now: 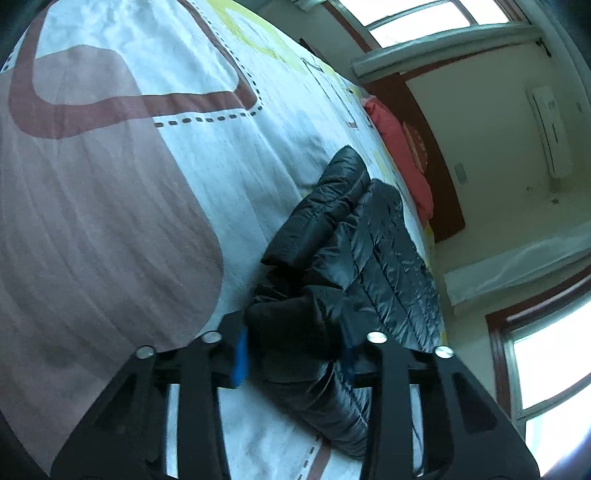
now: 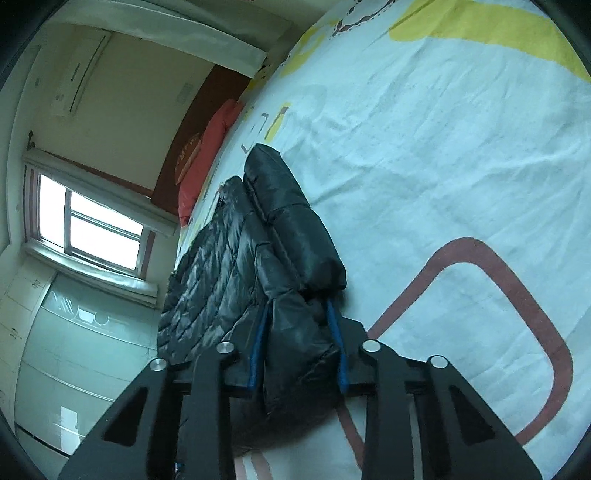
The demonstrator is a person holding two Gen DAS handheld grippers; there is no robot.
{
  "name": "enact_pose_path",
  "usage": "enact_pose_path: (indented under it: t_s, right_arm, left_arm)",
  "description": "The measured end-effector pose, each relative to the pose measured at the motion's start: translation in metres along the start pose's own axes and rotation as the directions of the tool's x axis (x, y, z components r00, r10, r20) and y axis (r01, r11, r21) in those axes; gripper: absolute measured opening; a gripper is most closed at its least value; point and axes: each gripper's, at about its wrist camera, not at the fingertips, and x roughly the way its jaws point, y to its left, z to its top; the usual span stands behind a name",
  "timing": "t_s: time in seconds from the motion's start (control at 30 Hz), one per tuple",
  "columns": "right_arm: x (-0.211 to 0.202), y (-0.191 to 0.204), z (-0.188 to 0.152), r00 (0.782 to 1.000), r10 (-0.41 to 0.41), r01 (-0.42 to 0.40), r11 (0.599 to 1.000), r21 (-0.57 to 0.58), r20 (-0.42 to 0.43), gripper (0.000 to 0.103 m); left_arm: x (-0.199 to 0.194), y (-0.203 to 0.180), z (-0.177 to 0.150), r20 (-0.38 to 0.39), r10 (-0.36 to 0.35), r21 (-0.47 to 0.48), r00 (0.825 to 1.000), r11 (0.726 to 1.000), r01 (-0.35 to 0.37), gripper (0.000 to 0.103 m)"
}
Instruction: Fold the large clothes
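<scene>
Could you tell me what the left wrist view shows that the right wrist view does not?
Only the left wrist view shows the left gripper, jaws around a dark bunch of the black puffer jacket, and a large solid pink patch on the bedsheet.

Only the right wrist view shows the right gripper, jaws pressing a fold of the jacket, plus a glossy cabinet and a yellow print.

Both show the jacket on the bed, the red pillow, a window and the wall air conditioner.
</scene>
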Motion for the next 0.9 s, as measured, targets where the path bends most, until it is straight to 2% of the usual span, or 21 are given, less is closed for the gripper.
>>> enact_pose_path:
  t_s: [0.13,0.2,0.27,0.43,0.6,0.7,0.83,0.9]
  right_arm:
    - [-0.001,0.001,0.002,1.000,0.003,-0.003,1.000,-0.011,-0.010,0.029]
    - [-0.003,0.000,0.003,1.000,0.010,-0.010,1.000,0.000,-0.013,0.031]
    - [-0.006,0.000,0.004,1.000,0.014,-0.014,1.000,0.006,-0.012,0.033]
    - [-0.016,-0.002,0.005,1.000,0.015,-0.015,1.000,0.012,0.002,0.035]
    - [-0.030,-0.007,0.008,1.000,0.005,-0.006,1.000,0.023,0.024,0.035]
    - [-0.040,-0.007,0.010,0.999,-0.013,0.012,1.000,0.017,0.043,0.035]
    - [-0.053,-0.004,0.013,0.994,-0.080,0.082,0.996,-0.025,0.071,0.035]
    - [-0.059,0.002,0.013,0.989,-0.123,0.128,0.990,-0.063,0.084,0.035]
  left_arm:
    - [0.002,-0.004,0.001,-0.002,0.030,0.046,1.000,0.999,-0.030,0.034]
    - [0.000,-0.007,0.002,0.000,0.056,0.065,0.998,0.996,-0.056,0.042]
    - [-0.005,-0.006,0.004,0.007,0.071,0.067,0.997,0.995,-0.071,0.055]
    - [-0.022,0.002,0.011,0.034,0.096,0.046,0.995,0.994,-0.097,0.066]
    - [-0.031,0.011,0.014,0.030,0.092,0.020,0.995,0.995,-0.093,0.068]
    - [-0.039,0.009,0.013,0.040,0.108,0.036,0.993,0.993,-0.110,0.068]
    - [-0.048,0.001,0.014,0.063,0.169,0.100,0.984,0.980,-0.174,0.068]
    - [-0.053,-0.006,0.014,0.092,0.219,0.142,0.971,0.963,-0.231,0.068]
